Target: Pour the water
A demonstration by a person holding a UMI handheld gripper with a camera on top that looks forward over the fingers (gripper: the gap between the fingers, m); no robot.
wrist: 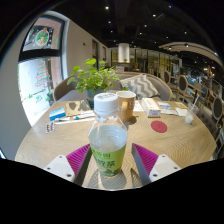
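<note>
A clear plastic bottle (108, 140) with a white cap and a green label stands upright on the round wooden table (45, 140), between my fingers. My gripper (111, 160) is open. The left pink pad (78, 158) lies close to the bottle's side, and a narrow gap shows at the right pad (145, 158). Just beyond the bottle stands a brownish cup (127, 104). Its inside is hidden from here.
A red round coaster (158, 126) lies to the right beyond the fingers. A leafy potted plant (95, 75) stands behind the bottle. Books and papers (72, 114) lie along the table's far side, with chairs (145, 85) behind.
</note>
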